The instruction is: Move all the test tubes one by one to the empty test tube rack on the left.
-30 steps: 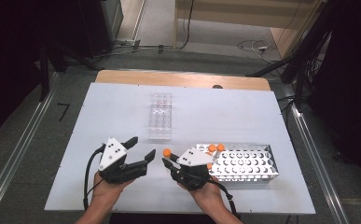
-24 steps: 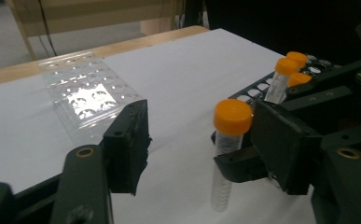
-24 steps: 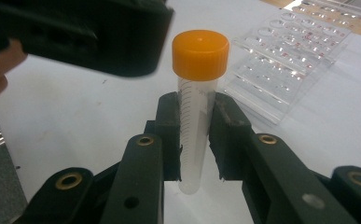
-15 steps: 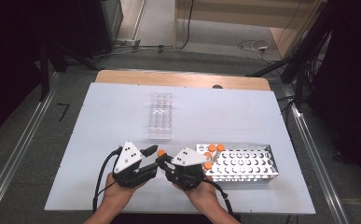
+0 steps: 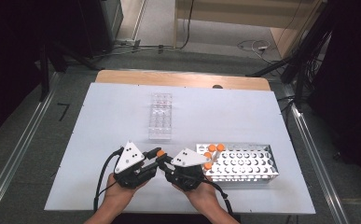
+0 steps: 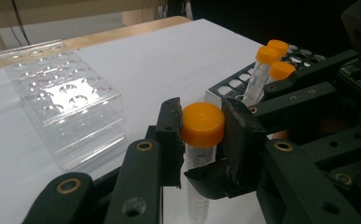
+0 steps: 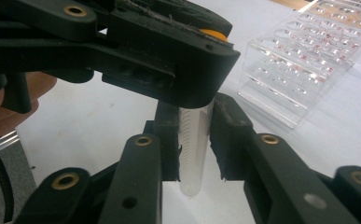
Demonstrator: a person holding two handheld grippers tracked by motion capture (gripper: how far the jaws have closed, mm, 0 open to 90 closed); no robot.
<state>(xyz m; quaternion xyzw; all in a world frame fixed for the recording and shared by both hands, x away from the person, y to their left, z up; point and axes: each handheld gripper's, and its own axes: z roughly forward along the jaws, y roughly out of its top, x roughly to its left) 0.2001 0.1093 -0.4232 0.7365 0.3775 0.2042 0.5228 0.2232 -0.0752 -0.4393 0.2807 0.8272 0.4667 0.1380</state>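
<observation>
Left gripper view: left gripper (image 6: 200, 140) jaws have just clamped the tube's (image 6: 197, 163) orange cap (image 6: 202, 123); right gripper (image 7: 194, 140) jaws pinch its body, just loosening.

On the table (image 5: 243, 116), the clear rack (image 5: 161, 115) stands toward the far middle, and the metal rack (image 5: 243, 163) sits near the front right with a few tubes (image 5: 214, 150) in its left end. Left of it, near the front edge, the two grippers meet around one upright tube (image 6: 200, 154), the left gripper (image 5: 151, 161) at its cap, the right gripper (image 5: 165, 163) lower on its body.
</observation>
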